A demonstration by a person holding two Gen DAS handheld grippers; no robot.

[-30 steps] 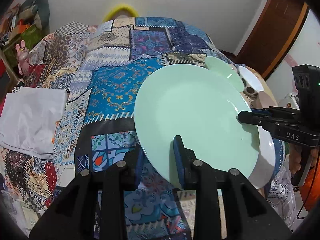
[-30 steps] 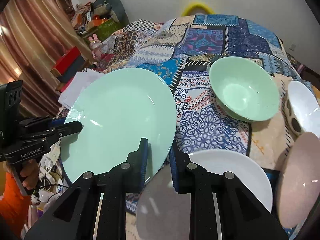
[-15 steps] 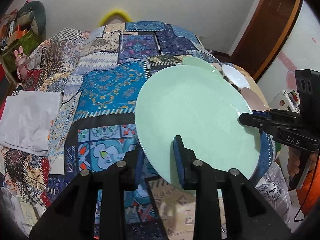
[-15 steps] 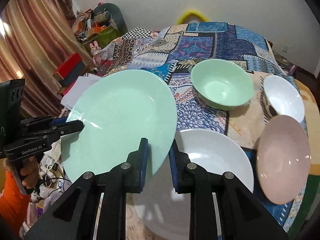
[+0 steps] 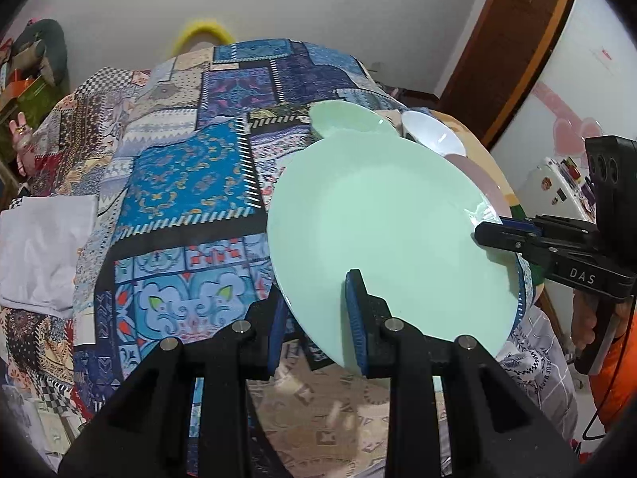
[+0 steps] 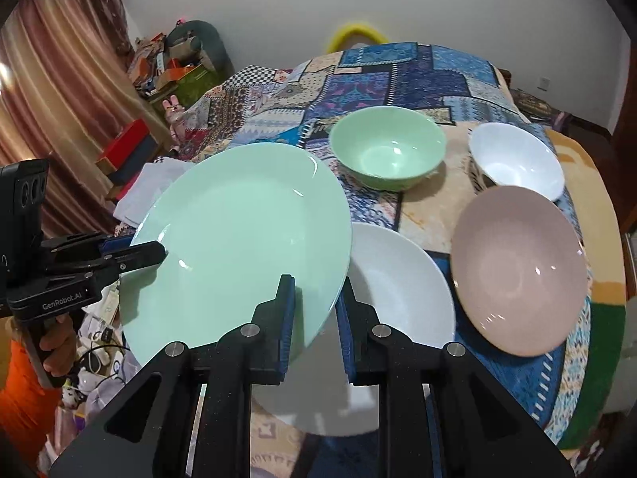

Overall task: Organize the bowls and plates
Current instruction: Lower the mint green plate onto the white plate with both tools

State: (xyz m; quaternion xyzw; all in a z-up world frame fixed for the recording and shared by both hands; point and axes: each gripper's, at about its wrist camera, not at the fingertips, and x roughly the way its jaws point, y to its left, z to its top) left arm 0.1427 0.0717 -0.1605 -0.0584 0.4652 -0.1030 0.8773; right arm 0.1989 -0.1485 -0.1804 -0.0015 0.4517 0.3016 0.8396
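A large mint-green plate [image 5: 390, 239] [image 6: 239, 247] hangs tilted above the patchwork-covered bed, held from two sides. My left gripper [image 5: 314, 314] is shut on its near rim, and my right gripper [image 6: 316, 314] is shut on the opposite rim. Each gripper shows in the other's view, the right gripper [image 5: 483, 235] at the plate's right edge, the left gripper [image 6: 159, 253] at its left edge. Below lie a white plate [image 6: 398, 275], a pink plate [image 6: 517, 267], a green bowl [image 6: 388, 153] and a white bowl [image 6: 515, 159]. In the left wrist view the green plate hides most of them.
The patchwork bedspread [image 5: 179, 183] covers the whole surface. A white folded cloth [image 5: 40, 247] lies at its left edge. Boxes and clutter [image 6: 167, 75] stand against the curtain side. A brown door [image 5: 513, 47] and a white cabinet [image 5: 557, 195] are on the right.
Both grippers have carried the green plate back toward me and slightly up. The white plate, pink plate and both bowls have come into fuller view beneath it.
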